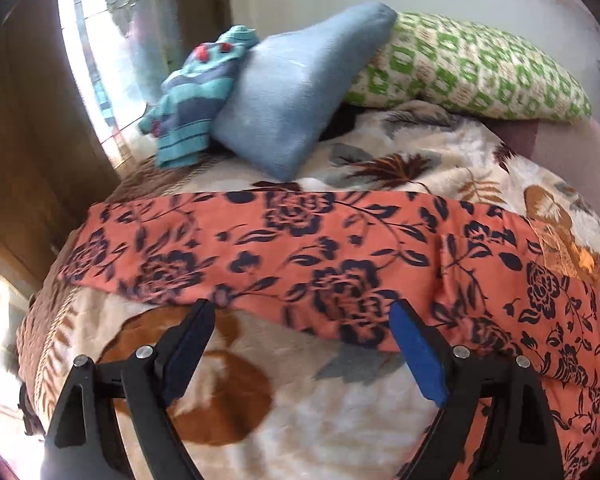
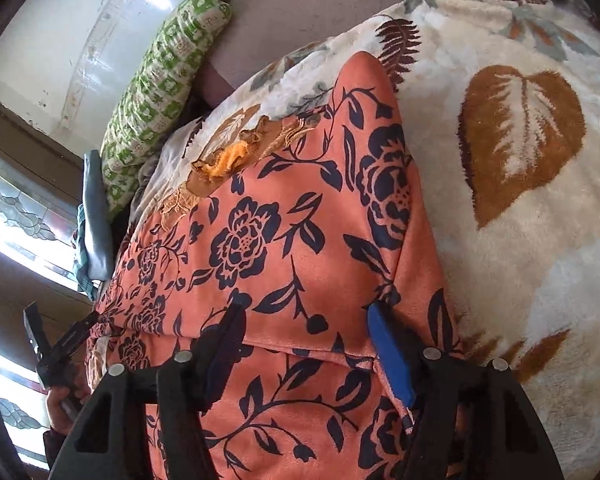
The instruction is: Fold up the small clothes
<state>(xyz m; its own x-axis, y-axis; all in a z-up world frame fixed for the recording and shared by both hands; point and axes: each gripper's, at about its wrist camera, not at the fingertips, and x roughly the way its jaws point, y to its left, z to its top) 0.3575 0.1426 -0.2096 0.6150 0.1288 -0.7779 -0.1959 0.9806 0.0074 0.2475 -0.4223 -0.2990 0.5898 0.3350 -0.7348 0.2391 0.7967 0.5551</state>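
An orange garment with dark navy flowers (image 1: pixel 320 240) lies spread across the leaf-patterned blanket (image 1: pixel 320 420) on the bed. It fills the middle of the right wrist view (image 2: pixel 300 240). My left gripper (image 1: pixel 302 312) is open and empty, its tips at the garment's near edge. My right gripper (image 2: pixel 304 316) is open and empty, just above the garment, with a fold line between its fingers. The left gripper also shows at the left edge of the right wrist view (image 2: pixel 56 344), held in a hand.
A blue cushion (image 1: pixel 296 92), a green patterned pillow (image 1: pixel 472 68) and a striped teal knit garment (image 1: pixel 196 92) lie at the head of the bed. A bright window (image 1: pixel 96 60) and a wooden frame stand to the left. A wall (image 2: pixel 72 32) runs behind the pillow (image 2: pixel 160 96).
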